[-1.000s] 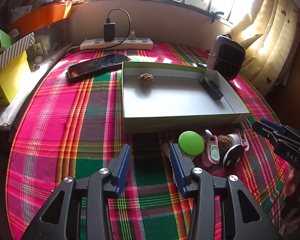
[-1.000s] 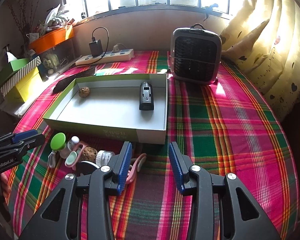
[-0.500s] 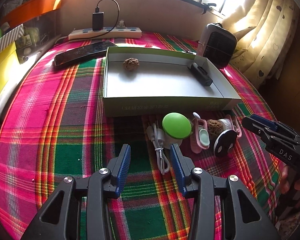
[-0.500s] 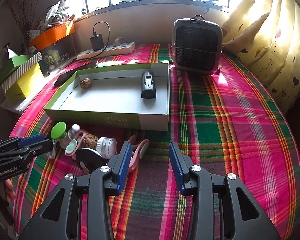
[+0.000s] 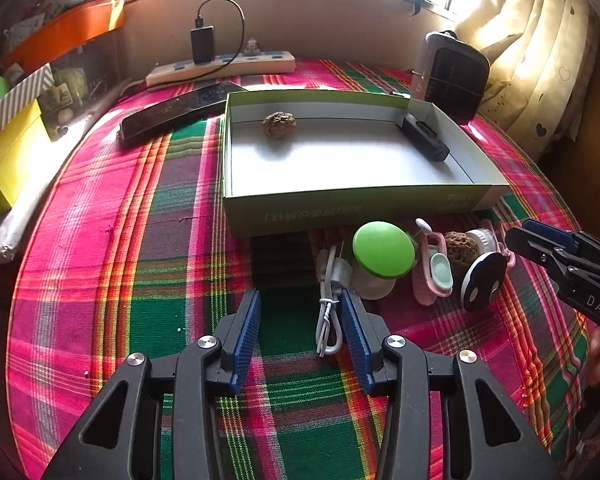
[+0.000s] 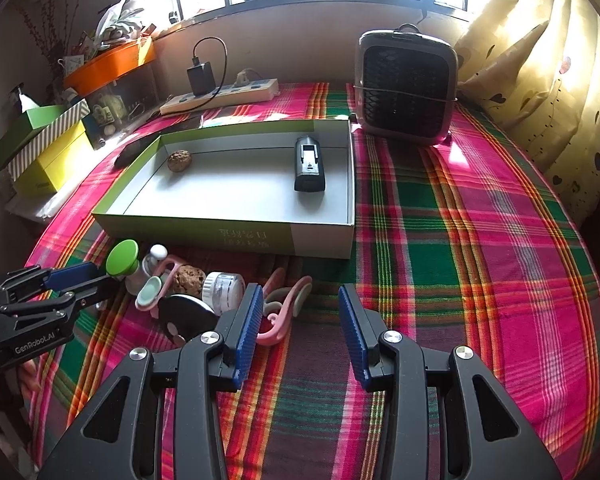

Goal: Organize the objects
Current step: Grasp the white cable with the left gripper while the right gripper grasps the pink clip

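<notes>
Plaid cloth point(image 6: 460, 240): pink, green and orange weave covering the whole work surface.
Open room: the cloth right of the tray point(image 6: 352, 184) is bare up to the curtain point(image 6: 540, 80); a second bare patch lies left of the tray in the left wrist view.
Far edge: a power strip point(image 5: 220, 68) with a black charger point(image 5: 202, 44) runs along the wall under the window; a dark fan unit point(image 6: 406, 88) stands just behind the tray's far right corner.
Left edge: stacked yellow and green boxes point(image 6: 40, 148) and an orange bin point(image 6: 108, 64); a dark phone point(image 5: 176, 108) lies flat beside the tray's far left corner.
Tray: shallow, green outside, white inside, open top.
Tray contents: a walnut point(image 6: 179, 160) near the far left corner; a black device point(image 6: 309, 164) lying flat near the right wall; the two are well apart.
Loose pile: in front of the tray's near wall, on the cloth, packed close together: green-capped item point(image 5: 383, 250), white cable point(image 5: 328, 300), pink clip point(image 5: 432, 272), second walnut point(image 5: 460, 246), small white jar point(image 6: 224, 286), black round disc point(image 5: 483, 280), pink curved piece point(image 6: 280, 316).
Left gripper point(image 5: 300, 336): jaws apart, nothing clamped; the white cable lies just inside its right finger.
Right gripper point(image 6: 298, 332): jaws apart, nothing between them; the pink curved piece lies just beside its left finger.
</notes>
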Demonstrator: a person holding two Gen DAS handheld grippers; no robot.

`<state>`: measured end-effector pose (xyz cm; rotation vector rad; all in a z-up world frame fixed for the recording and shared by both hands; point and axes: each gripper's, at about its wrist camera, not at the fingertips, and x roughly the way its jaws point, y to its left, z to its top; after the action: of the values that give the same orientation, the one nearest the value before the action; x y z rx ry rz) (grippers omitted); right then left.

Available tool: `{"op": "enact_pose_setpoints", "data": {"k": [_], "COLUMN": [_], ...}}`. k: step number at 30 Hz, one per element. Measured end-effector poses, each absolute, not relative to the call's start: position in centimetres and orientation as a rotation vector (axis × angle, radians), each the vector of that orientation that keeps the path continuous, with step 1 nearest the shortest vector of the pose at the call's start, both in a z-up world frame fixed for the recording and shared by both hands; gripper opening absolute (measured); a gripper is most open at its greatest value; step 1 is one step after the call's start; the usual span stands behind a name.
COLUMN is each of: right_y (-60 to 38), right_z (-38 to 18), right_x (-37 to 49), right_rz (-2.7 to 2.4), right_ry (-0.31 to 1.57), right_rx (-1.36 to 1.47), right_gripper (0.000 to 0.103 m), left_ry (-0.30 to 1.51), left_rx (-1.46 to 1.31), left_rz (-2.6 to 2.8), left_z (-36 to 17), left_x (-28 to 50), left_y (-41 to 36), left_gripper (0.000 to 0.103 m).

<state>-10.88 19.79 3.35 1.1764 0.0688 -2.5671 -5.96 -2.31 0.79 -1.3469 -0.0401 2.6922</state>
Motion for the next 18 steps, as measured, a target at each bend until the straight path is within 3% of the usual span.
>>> {"op": "enact_pose_setpoints", "data": {"k": [18], "right_y": [18.6], "right_z": [2.2], "right_x": [-11.4], "right_rz": [-2.525], "right_ry": [0.080], "right_rx": [1.228], "right_gripper": [0.041], "left_ry": [-0.006], "left_rx": [-1.322], "left_rz": [2.710], "left_z": [0.7], "left_x": [-7.6], "left_y": [-2.5], "left_gripper": [0.040]}}
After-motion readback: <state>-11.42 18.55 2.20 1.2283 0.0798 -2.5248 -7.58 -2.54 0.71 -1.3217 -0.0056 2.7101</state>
